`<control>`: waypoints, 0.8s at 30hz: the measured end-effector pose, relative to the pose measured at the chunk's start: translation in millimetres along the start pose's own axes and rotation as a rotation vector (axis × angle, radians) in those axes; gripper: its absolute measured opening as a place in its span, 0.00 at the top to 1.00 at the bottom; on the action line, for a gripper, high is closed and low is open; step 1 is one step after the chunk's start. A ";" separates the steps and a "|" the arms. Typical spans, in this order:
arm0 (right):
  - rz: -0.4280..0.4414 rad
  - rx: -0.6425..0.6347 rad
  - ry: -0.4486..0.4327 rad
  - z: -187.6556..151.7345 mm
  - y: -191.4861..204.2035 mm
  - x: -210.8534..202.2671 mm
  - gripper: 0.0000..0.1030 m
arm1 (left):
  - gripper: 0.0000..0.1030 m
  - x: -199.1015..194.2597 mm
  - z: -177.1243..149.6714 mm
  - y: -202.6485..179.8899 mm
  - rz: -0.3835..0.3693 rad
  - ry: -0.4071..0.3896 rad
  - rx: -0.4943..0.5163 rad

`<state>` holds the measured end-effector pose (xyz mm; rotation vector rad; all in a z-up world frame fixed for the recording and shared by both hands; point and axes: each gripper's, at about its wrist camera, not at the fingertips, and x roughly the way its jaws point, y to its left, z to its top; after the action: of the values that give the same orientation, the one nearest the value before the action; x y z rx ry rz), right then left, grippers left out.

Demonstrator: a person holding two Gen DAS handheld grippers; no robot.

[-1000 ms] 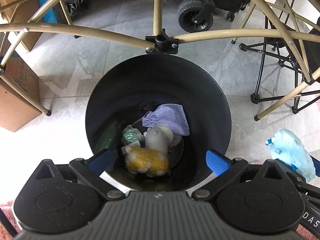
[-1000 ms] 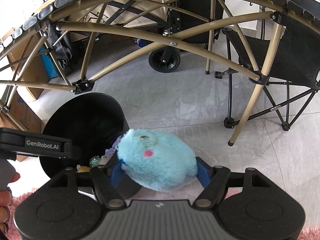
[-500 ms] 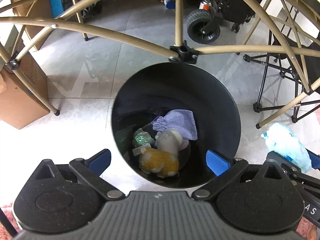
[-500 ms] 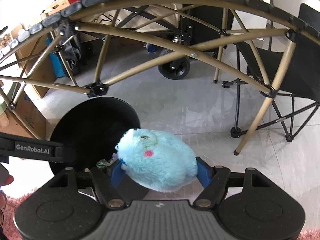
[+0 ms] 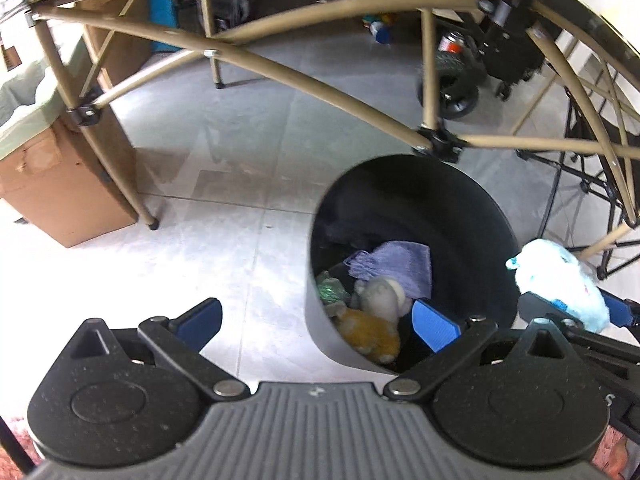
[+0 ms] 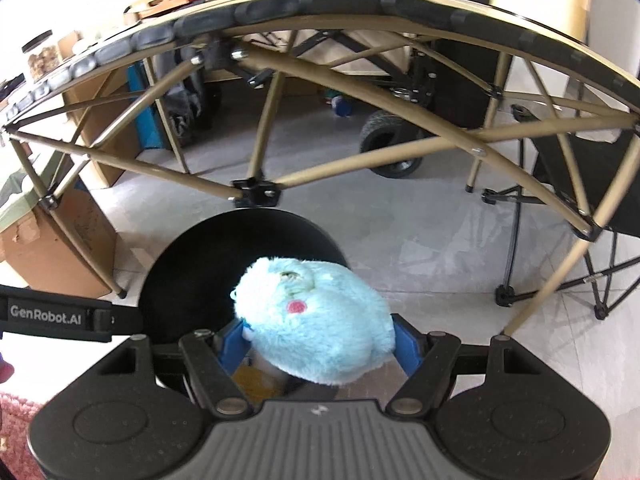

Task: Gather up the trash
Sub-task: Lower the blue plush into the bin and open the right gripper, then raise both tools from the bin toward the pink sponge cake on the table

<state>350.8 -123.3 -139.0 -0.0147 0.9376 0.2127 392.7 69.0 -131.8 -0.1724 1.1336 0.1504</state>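
Over the black bin (image 6: 192, 280), at 6 o'clock in the right wrist view, the right gripper (image 6: 318, 346) is clamped on a fluffy blue plush toy (image 6: 316, 328), its 2 blue pads pressed into the fur on either side. The toy carries a pink spot on top and covers the bin's near rim; part of the bin's dark mouth shows at 9 o'clock from it.

From the left wrist view, the left gripper (image 5: 316, 318) holds nothing, its jaws spread wide: 1 blue pad lies over bare floor tile, the other over the bin's (image 5: 480, 216) opening. Inside the bin lie a purple cloth (image 5: 396, 264), a grey-white plush (image 5: 382, 296), a yellow plush (image 5: 370, 338) and a green crumpled wrapper (image 5: 330, 290). The blue toy (image 5: 560, 280) shows at 3 o'clock, just past the bin's rim.

A tan folding-table frame (image 6: 360, 136) arches above the bin, with a cardboard box (image 5: 60, 184) at 9 o'clock on the grey tiles.
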 end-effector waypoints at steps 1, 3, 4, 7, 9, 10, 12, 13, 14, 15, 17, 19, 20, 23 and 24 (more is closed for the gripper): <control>0.005 -0.011 0.003 1.5 4.9 2.2 0.31 | 0.00 -0.5 0.1 4.6 0.005 -0.002 -0.009; 0.013 -0.033 0.008 4.2 14.9 6.6 0.31 | 0.00 -1.1 0.9 15.8 0.014 -0.004 -0.029; 0.017 -0.044 0.011 5.6 20.2 9.0 0.31 | 0.00 -1.3 0.9 20.7 0.017 -0.005 -0.040; 0.018 -0.067 0.020 9.2 33.3 16.0 0.30 | 0.00 -2.5 1.3 34.6 0.027 -0.005 -0.071; 0.014 -0.067 0.023 11.6 39.8 20.2 0.29 | 0.00 -4.1 1.5 42.0 0.030 -0.007 -0.088; 0.013 -0.062 0.025 13.3 42.5 21.6 0.28 | 0.00 -5.0 1.3 44.9 0.030 -0.009 -0.095; 0.021 -0.055 0.034 16.0 45.2 24.7 0.15 | 0.00 -7.0 1.0 49.5 0.027 -0.012 -0.103; 0.024 -0.053 0.038 16.5 46.1 25.7 0.12 | 0.00 -7.8 1.0 51.0 0.027 -0.014 -0.106; 0.025 -0.055 0.040 16.7 47.2 26.6 0.06 | 0.00 -9.0 0.2 52.8 0.026 -0.015 -0.108; 0.026 -0.058 0.039 16.7 48.4 26.8 0.05 | 0.00 -9.8 0.0 54.1 0.025 -0.017 -0.110; 0.024 -0.071 0.041 16.2 51.7 28.1 0.05 | 0.00 -10.7 -0.8 56.8 0.025 -0.019 -0.115; 0.028 -0.077 0.051 16.3 53.6 30.7 0.05 | 0.00 -11.1 -0.9 58.5 0.026 -0.020 -0.120; 0.030 -0.078 0.054 16.1 54.0 31.2 0.05 | 0.00 -11.7 -1.1 58.6 0.026 -0.020 -0.122; 0.033 -0.080 0.057 16.5 54.3 31.3 0.05 | 0.00 -12.6 -0.9 58.8 0.025 -0.022 -0.122; 0.034 -0.080 0.056 16.6 54.4 30.9 0.05 | 0.00 -13.2 -1.0 58.6 0.024 -0.023 -0.121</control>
<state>371.5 -62.9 -149.6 -0.0786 0.9852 0.2824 374.2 125.5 -123.8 -0.2647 1.1046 0.2419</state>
